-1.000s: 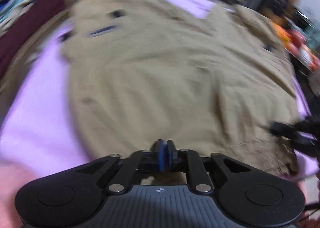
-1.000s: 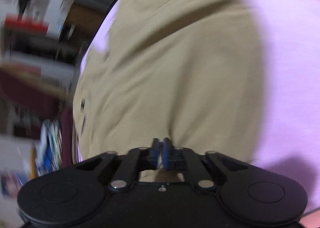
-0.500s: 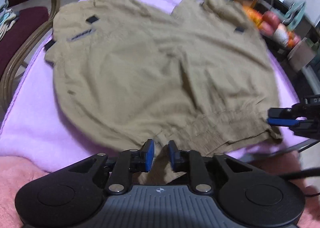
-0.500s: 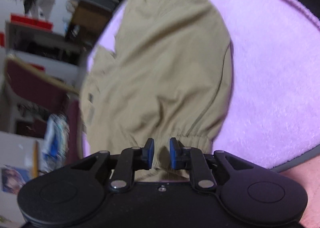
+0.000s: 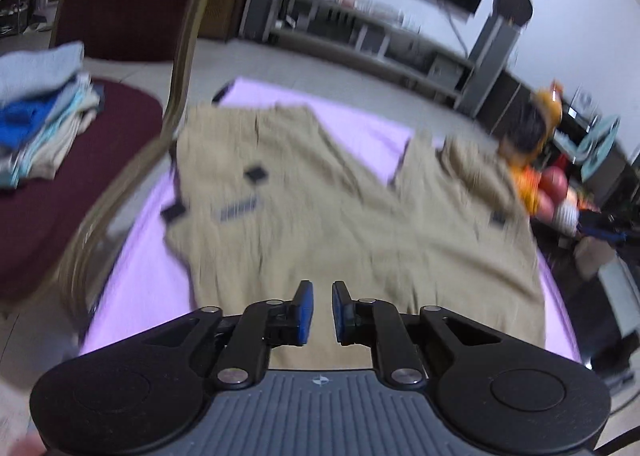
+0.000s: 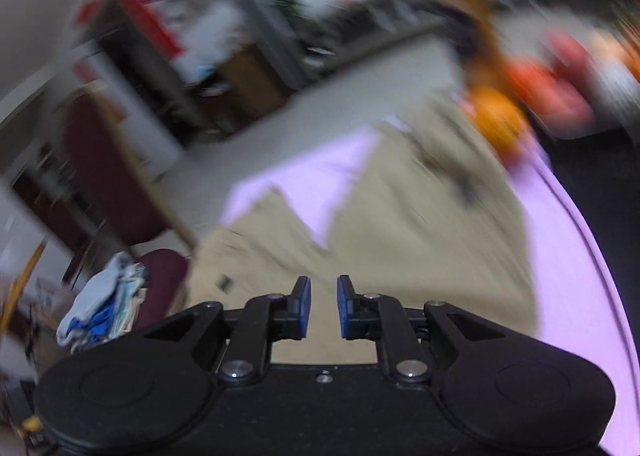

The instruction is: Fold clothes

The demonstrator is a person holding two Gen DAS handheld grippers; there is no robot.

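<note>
Left wrist view shows the left gripper point(image 5: 321, 310) raised above the near hem of the khaki cotton shorts point(image 5: 360, 232), its blue-padded jaws parted with nothing between them. A second ago those jaws were pinched shut on the waistband; half a second ago they had begun to spread; now they are clear of the cloth. The right gripper point(image 6: 323, 306) tells the same story: its jaws stand apart and empty, lifted off the fabric they earlier clamped.

The shorts lie spread flat on the lilac fleece cover point(image 5: 140, 288) of the desk, both legs running out toward 12 o'clock, with dark patches at about 10 o'clock on the left leg. Both views are smeared by motion, so fine creases cannot be judged.

At 9 o'clock a maroon cushioned chair point(image 5: 60, 183) carries a stack of folded blue and white laundry point(image 5: 36, 111); at 2 o'clock sit blurred orange and red toys point(image 5: 548, 179).

Release of both corners suggests the laying-out step is finished. No fold is yet made; a fresh grasp for the first fold looks next.
</note>
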